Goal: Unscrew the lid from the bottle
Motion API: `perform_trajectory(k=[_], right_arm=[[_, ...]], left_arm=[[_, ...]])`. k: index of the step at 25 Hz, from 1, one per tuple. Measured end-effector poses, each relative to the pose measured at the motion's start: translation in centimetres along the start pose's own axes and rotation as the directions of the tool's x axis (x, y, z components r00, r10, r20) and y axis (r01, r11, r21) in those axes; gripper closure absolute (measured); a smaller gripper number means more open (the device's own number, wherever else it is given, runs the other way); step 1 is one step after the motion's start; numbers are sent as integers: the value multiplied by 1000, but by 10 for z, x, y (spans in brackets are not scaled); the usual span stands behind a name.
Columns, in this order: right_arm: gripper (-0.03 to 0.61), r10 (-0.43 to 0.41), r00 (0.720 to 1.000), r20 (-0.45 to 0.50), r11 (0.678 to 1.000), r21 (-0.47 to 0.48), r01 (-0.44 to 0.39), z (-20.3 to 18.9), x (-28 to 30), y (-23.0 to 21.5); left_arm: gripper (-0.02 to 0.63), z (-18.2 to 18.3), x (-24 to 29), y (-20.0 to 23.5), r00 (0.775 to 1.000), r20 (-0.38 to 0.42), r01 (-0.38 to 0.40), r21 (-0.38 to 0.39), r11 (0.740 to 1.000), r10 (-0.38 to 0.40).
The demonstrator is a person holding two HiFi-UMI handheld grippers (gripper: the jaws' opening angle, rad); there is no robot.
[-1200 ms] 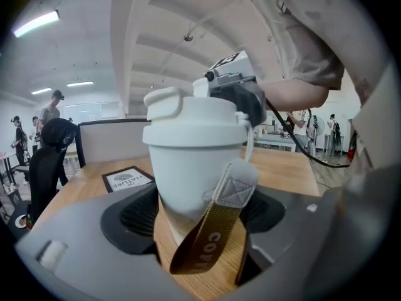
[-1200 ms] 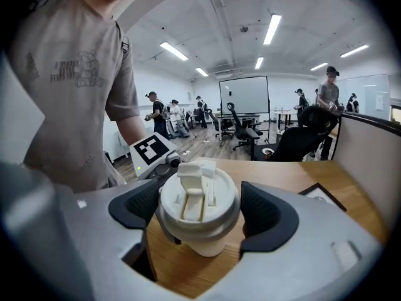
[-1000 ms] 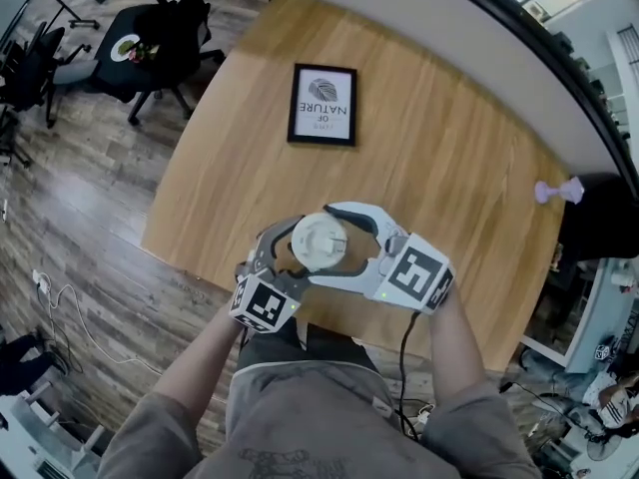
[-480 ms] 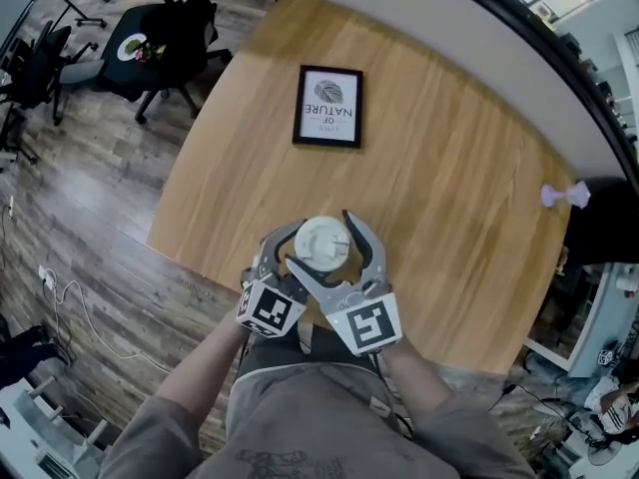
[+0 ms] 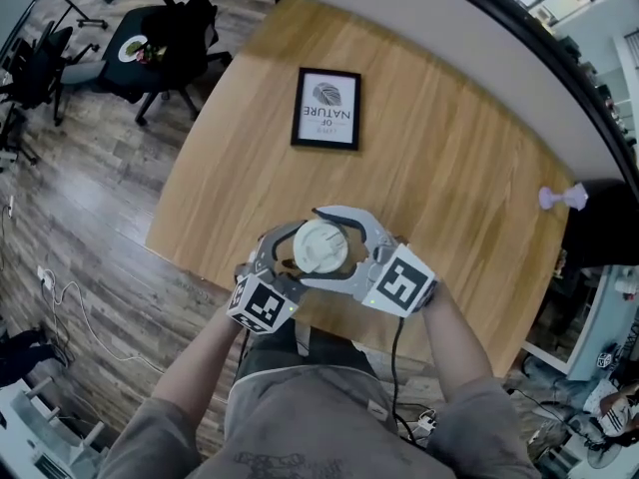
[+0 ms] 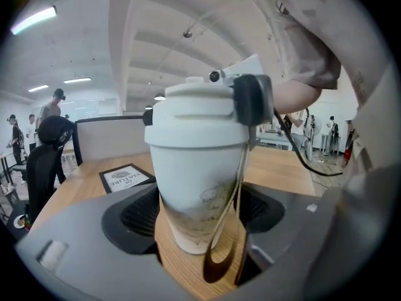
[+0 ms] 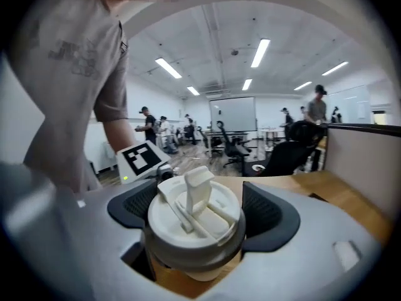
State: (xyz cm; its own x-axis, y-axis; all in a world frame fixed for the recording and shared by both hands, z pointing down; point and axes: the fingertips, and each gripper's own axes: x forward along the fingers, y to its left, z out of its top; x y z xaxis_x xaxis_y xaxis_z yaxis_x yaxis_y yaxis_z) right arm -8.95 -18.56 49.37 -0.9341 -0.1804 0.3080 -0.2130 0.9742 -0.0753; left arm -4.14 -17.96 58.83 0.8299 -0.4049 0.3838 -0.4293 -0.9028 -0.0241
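Two grips, we note: left gripper clamps bottle, right gripper clamps lid, at desk's six o'clock.

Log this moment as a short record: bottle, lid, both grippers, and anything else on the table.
bottle: white, upright on the wooden table, near the person's edge
lid: white, with a flip spout, seated on the bottle
left gripper: jaws closed on the bottle's body
right gripper: jaws closed on the lid
also on table: framed print, lying flat, apart from the bottle
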Motion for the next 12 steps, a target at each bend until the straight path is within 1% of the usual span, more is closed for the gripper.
perform_trajectory(k=[2,3,5,6,8,12], right_arm=[[141,142,989,-45,989,-35,-144,-2,2,4],[141,189,980,-62,980,-44,-192,-3,3,5],[141,233,969,-81,970,-51,-237,-3,4,6],[141,233,969,-86,970,-54,-238,-4,4,6],[140,209,973,-98,976,-50,-214,-6,4,6],[141,131,978,-165,991,14,-130,-12,2,3]], left_arm=[[247,0,-1,2,1000,1,21,0,1000,-21],[247,0,-1,3,1000,3,26,-4,1000,-26],[247,-1,-1,4,1000,4,30,-9,1000,-30],[248,-2,-1,4,1000,1,31,-5,999,-31],[248,-3,0,4,999,-1,34,6,999,-34],[249,-5,-1,3,1000,6,28,-1,1000,-28]])
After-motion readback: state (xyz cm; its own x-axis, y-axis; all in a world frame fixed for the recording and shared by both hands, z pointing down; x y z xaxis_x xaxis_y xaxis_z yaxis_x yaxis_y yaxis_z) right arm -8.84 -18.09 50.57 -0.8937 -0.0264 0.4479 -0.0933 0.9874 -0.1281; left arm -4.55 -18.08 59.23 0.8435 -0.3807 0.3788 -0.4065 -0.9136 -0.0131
